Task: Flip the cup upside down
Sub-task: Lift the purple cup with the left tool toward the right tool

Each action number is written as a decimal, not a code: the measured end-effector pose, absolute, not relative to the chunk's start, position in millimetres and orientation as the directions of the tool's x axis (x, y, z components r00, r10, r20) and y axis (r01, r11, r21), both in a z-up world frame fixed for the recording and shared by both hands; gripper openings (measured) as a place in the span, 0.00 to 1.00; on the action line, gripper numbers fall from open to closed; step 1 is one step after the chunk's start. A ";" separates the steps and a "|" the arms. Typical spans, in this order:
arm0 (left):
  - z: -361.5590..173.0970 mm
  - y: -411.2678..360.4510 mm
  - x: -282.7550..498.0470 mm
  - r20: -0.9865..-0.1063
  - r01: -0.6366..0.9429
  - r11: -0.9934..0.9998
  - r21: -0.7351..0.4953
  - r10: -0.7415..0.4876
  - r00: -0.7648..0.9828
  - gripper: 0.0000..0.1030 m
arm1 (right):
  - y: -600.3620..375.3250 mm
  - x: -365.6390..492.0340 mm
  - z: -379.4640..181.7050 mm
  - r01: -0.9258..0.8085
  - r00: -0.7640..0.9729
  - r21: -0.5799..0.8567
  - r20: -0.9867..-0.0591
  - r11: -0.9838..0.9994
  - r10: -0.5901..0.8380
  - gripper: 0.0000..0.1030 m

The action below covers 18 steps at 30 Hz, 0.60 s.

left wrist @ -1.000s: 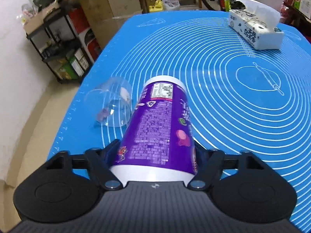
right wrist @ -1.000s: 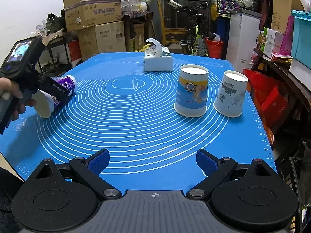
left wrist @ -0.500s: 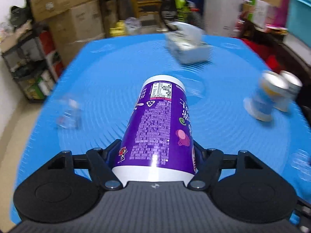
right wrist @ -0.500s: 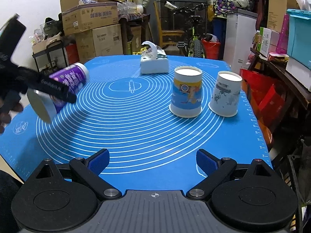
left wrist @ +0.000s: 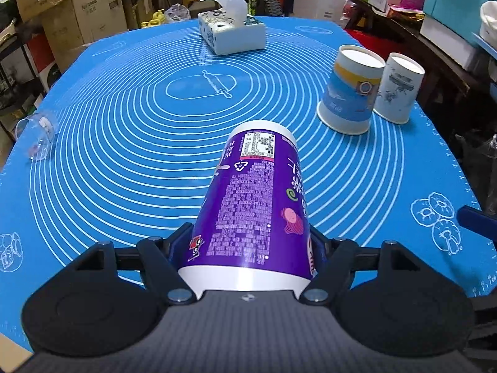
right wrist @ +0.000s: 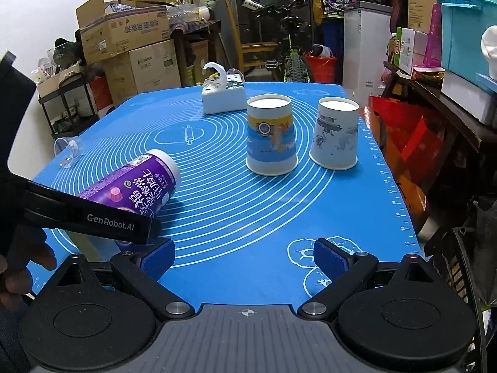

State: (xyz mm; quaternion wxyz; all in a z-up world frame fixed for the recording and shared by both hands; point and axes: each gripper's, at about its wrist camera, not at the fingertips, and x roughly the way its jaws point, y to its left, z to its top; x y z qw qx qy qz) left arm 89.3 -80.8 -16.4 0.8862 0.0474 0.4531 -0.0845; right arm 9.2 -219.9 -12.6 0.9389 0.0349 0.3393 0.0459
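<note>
My left gripper (left wrist: 250, 242) is shut on a purple paper cup (left wrist: 254, 205) near its wide rim, with the cup's base pointing away from the camera. In the right wrist view the purple cup (right wrist: 136, 186) is held tilted above the blue mat, base toward the mat's middle, with the left gripper (right wrist: 93, 217) across it. My right gripper (right wrist: 245, 258) is open and empty over the mat's near edge. Two paper cups stand upside down at the right: a blue-and-yellow one (right wrist: 271, 138) and a white one (right wrist: 335, 133).
A blue silicone mat (left wrist: 155, 124) covers the table. A tissue box (left wrist: 231, 35) sits at the far side. A clear plastic cup (left wrist: 38, 136) lies on its side near the left edge. Boxes, shelves and a bicycle surround the table.
My left gripper has swung right with the purple cup and lifted it off the left edge toward the mat's middle. My right gripper has moved slightly forward.
</note>
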 end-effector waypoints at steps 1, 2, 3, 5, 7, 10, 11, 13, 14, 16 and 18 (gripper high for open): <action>-16.4 -80.2 88.3 -0.812 0.189 0.982 0.008 -0.104 0.575 0.73 | -220.0 8.9 -12.5 -0.062 0.766 0.098 -0.633 0.993 0.110 0.93; -17.5 -81.8 88.2 -0.812 0.187 0.982 0.016 -0.096 0.576 0.75 | -220.3 8.9 -12.4 -0.061 0.767 0.098 -0.632 0.993 0.109 0.93; -17.9 -81.2 87.6 -0.809 0.187 0.982 0.028 -0.088 0.581 0.77 | -220.3 8.9 -12.3 -0.060 0.767 0.098 -0.632 0.993 0.109 0.93; -16.6 -78.5 82.9 -0.802 0.186 0.981 0.049 -0.073 0.594 0.85 | -220.1 9.0 -12.4 -0.061 0.767 0.099 -0.632 0.993 0.110 0.93; -15.3 -77.7 82.4 -0.799 0.187 0.981 0.051 -0.072 0.597 0.86 | -219.6 9.2 -12.3 -0.062 0.767 0.098 -0.633 0.993 0.110 0.93; -13.7 -77.0 83.0 -0.800 0.185 0.981 0.052 -0.070 0.596 0.87 | -219.2 8.1 -12.2 -0.066 0.767 0.096 -0.632 0.993 0.112 0.93; -13.4 -76.6 82.8 -0.798 0.183 0.982 0.054 -0.067 0.598 0.87 | -218.8 7.8 -11.7 -0.067 0.768 0.094 -0.631 0.993 0.111 0.93; -13.1 -75.7 83.3 -0.798 0.181 0.982 0.054 -0.066 0.599 0.87 | -218.6 7.1 -10.8 -0.067 0.769 0.092 -0.630 0.994 0.110 0.93; -12.7 -75.2 83.4 -0.799 0.178 0.983 0.052 -0.067 0.598 0.87 | -218.7 7.0 -10.4 -0.066 0.769 0.092 -0.629 0.994 0.109 0.93; -11.3 -74.1 82.8 -0.797 0.177 0.983 0.048 -0.069 0.600 0.87 | -219.9 6.6 -10.4 -0.064 0.771 0.091 -0.628 0.994 0.107 0.93; -8.3 -72.9 81.5 -0.792 0.176 0.983 0.046 -0.072 0.606 0.87 | -219.4 6.2 -9.4 -0.063 0.772 0.089 -0.627 0.994 0.105 0.93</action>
